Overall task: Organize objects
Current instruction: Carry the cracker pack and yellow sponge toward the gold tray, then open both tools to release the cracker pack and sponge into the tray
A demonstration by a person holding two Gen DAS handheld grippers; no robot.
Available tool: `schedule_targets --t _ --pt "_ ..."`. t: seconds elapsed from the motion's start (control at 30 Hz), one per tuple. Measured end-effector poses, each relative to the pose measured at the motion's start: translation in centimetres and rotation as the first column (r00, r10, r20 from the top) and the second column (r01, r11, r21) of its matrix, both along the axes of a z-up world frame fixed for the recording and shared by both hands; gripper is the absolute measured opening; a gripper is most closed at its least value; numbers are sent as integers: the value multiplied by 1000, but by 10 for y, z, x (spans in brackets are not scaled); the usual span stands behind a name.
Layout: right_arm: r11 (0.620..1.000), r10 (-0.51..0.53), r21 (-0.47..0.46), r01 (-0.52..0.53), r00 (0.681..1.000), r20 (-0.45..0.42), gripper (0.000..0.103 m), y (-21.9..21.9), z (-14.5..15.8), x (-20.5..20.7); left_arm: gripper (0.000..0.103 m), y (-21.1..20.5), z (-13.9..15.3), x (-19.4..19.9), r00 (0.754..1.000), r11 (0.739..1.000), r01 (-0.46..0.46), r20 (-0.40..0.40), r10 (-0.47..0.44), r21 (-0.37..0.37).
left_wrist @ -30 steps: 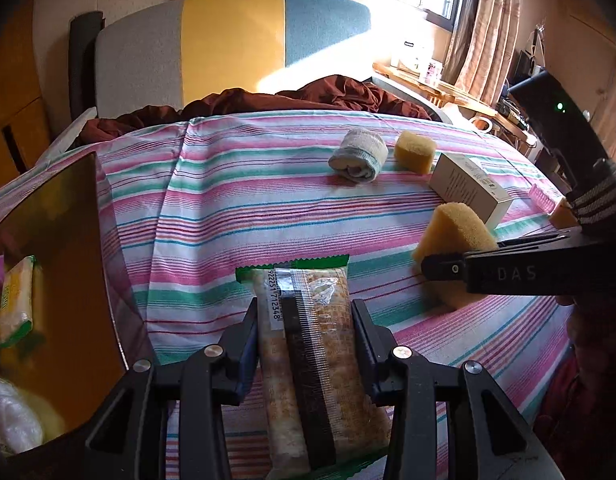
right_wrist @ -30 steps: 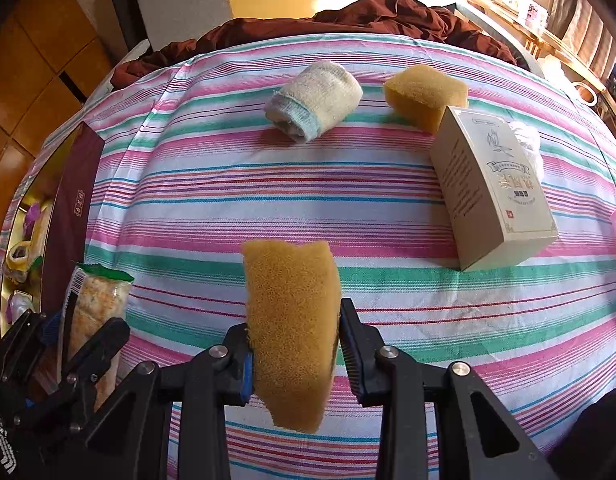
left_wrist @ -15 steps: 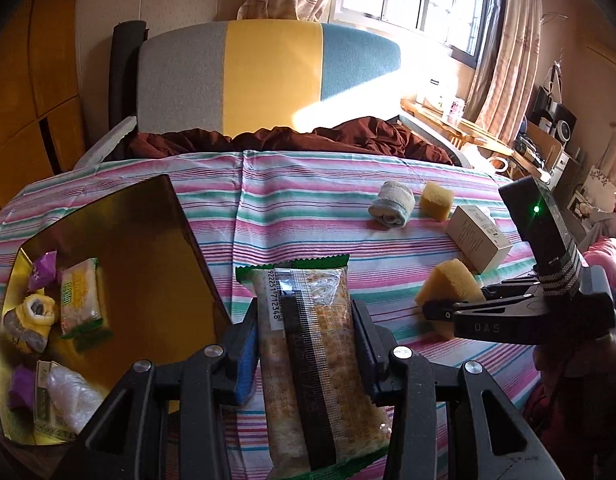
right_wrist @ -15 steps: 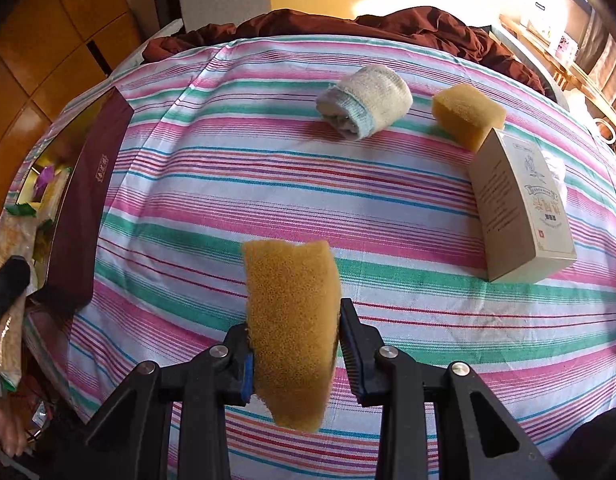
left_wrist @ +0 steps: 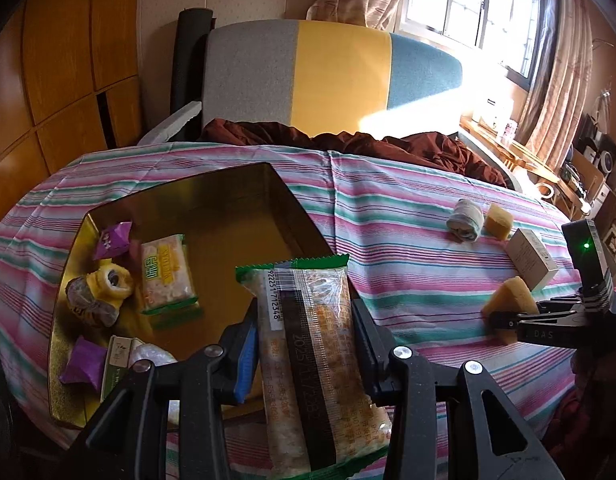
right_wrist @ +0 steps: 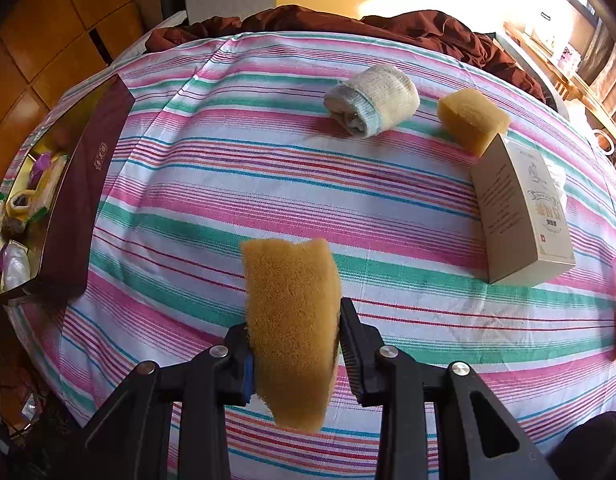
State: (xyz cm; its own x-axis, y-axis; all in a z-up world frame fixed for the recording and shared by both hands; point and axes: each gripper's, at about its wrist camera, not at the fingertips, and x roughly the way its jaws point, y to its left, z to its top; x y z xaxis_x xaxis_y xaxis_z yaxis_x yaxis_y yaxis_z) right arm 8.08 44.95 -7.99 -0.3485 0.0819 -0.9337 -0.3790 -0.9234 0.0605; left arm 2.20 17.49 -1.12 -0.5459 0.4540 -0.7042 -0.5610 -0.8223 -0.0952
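Observation:
My left gripper (left_wrist: 304, 340) is shut on a clear cracker packet (left_wrist: 308, 344) with green ends, held above the near right corner of a gold tin box (left_wrist: 236, 200). The box holds several wrapped snacks, among them a green-edged cracker pack (left_wrist: 166, 272) and purple sweets (left_wrist: 113, 238). My right gripper (right_wrist: 294, 336) is shut on a yellow sponge (right_wrist: 292, 320), held upright over the striped cloth. In the left wrist view the right gripper (left_wrist: 504, 322) and its sponge (left_wrist: 508, 300) sit at the right.
A rolled sock (right_wrist: 374, 100), a second yellow sponge (right_wrist: 472, 118) and a white carton (right_wrist: 520, 212) lie on the striped tablecloth (right_wrist: 268, 168). The tin box (right_wrist: 84, 184) stands at the cloth's left edge. A brown blanket (left_wrist: 348, 140) and padded headboard lie behind.
My left gripper has swung left and up with the cracker packet, bringing the whole open tin box into view. The right gripper keeps the sponge and has barely shifted.

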Motion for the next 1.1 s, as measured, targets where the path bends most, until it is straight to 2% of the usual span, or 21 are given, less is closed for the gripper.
schedule_targets --t 0.2,0.33,0.47,0.57,0.73,0.83,0.9,0.97,1.03,1.1 --pt "1000 22 8 -22 1000 -7 34 -8 2 2 42 -46 -5 -26 993 994 -95 79 91 53" --pt "1000 14 7 -14 1000 -12 34 -7 3 3 42 -82 -3 -56 976 977 -182 137 166 114" --pt "1000 20 16 -20 1000 -19 34 -9 3 2 42 -107 0 -88 957 955 -271 145 252 124" --pt "999 28 26 -27 999 -18 34 -12 4 2 42 -112 -1 -109 942 942 -322 128 309 97" --pt "1000 26 13 -25 999 -42 34 -20 8 -3 42 -101 -3 -139 938 938 -339 103 331 72" --pt "1000 30 3 -29 997 -76 34 -29 15 -9 43 -93 -8 -157 935 936 -351 76 347 36" --pt "999 42 -7 -43 994 -105 34 -37 22 -15 44 -91 -14 -168 923 925 -380 64 379 12" --pt "998 59 -14 -61 989 -134 34 -46 30 -22 55 -90 -16 -172 924 925 -379 46 379 -5" --pt "996 85 -14 -88 984 -158 34 -58 36 -30 57 -90 -14 -168 925 925 -379 14 379 -12" --pt "993 116 -15 -121 976 -183 34 -71 43 -37 57 -93 -13 -164 927 927 -375 15 375 -4"
